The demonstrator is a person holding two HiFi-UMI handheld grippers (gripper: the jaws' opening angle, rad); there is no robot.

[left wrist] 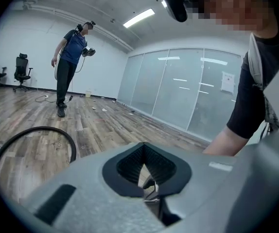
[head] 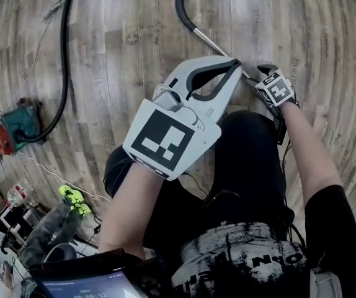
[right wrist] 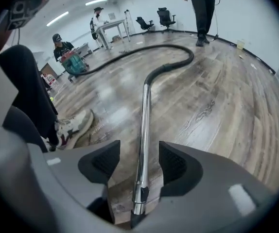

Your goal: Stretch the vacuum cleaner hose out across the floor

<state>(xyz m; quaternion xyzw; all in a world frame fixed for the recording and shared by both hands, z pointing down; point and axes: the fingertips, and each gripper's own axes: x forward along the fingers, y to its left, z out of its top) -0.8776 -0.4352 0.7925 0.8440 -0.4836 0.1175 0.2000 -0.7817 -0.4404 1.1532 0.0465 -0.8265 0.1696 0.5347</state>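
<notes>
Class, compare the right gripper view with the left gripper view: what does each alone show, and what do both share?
Right only: the metal wand between the open jaws of the right hand-held gripper, and a shoe. Left only: the left hand-held gripper, shut and empty, and a glass wall. Both: the black hose on the wooden floor.

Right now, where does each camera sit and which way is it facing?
Head view: on the person's head, aimed steeply down at the wood plank floor; forearms, legs and left gripper show.
Left gripper view: on that gripper, facing past its shut fingers toward a glass wall; the person's black sleeve shows.
Right gripper view: on the right gripper, facing along open fingers at the chrome vacuum tube between them; a leg shows.
Shared: head and right gripper views both show that tube and the black hose.
</notes>
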